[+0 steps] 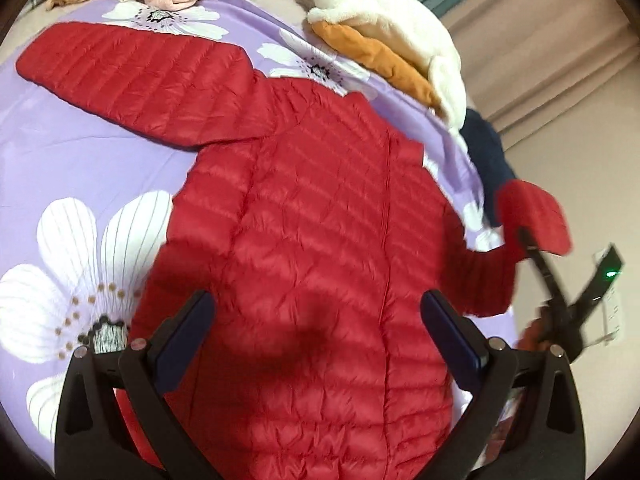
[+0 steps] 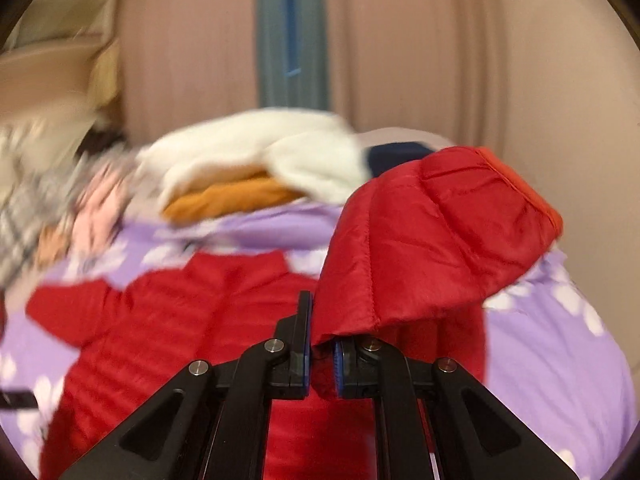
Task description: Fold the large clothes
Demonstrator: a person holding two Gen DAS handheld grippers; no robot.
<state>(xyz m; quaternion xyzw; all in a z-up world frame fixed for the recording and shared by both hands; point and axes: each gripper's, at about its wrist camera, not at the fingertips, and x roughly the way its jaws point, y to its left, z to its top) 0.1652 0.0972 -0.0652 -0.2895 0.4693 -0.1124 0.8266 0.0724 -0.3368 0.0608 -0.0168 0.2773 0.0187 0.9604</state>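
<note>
folding right sleeve (image 2: 432,232) in: right gripper (image 2: 320,356) pinches its cuff, left gripper (image 1: 316,336) spread over jacket (image 1: 320,220); next, lay sleeve across chest.

The left wrist view looks steeply down from above the red jacket (image 1: 304,240), close over its body, with the purple flowered sheet (image 1: 80,152) from 7 to 12 o'clock. The right wrist view sits lower and looks more level across the bed toward the curtain (image 2: 440,60) at 12 o'clock. Both views share the jacket, the sheet, the white fleece pile (image 1: 384,16) and the raised sleeve (image 2: 432,248).
</note>
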